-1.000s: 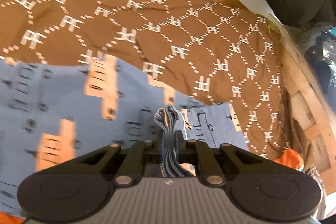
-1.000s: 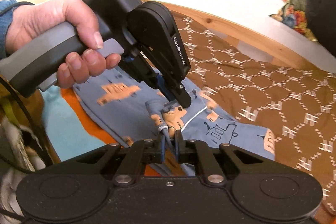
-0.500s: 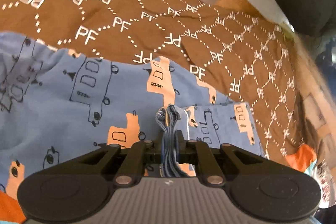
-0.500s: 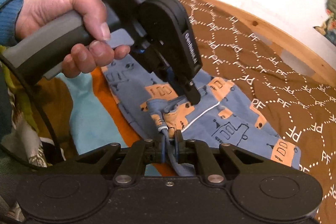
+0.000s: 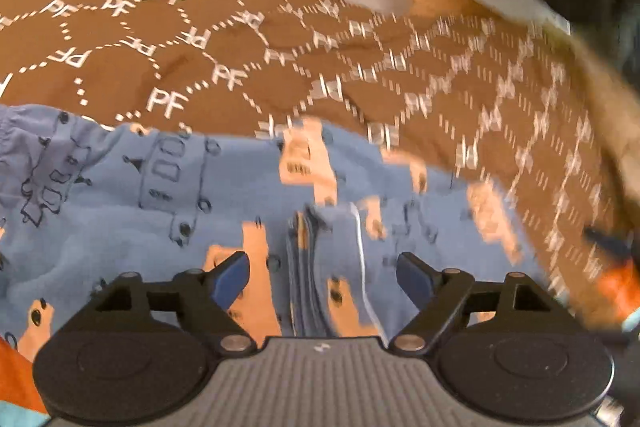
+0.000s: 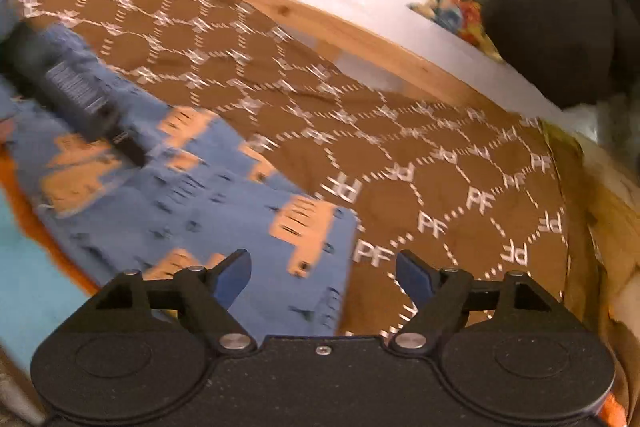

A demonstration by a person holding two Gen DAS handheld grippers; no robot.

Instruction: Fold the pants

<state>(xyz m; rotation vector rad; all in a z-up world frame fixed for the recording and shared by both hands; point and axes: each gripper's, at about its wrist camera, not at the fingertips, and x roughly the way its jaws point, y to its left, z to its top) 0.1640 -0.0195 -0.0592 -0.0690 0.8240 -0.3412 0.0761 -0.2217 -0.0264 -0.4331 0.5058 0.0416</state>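
Hovering with jaws spread and empty, both the left gripper (image 5: 323,269) and right gripper (image 6: 323,267) stood over the pants (image 5: 168,211); pressing the bunched fold between the left jaws flat seemed wise.

In the left wrist view, the right half of the brown hexagon-patterned bedspread (image 5: 500,99) smears with motion blur, its white letters unreadable there. The blue truck-print cotton pants (image 5: 120,211) run off the left edge and pass under the camera housing below, so their full outline is hidden. In the right wrist view, the black handheld left gripper (image 6: 80,99) is blurred and cut by the left edge; how its fingers stand cannot be told there. A dark rounded shape (image 6: 560,23) at upper right is unidentifiable.
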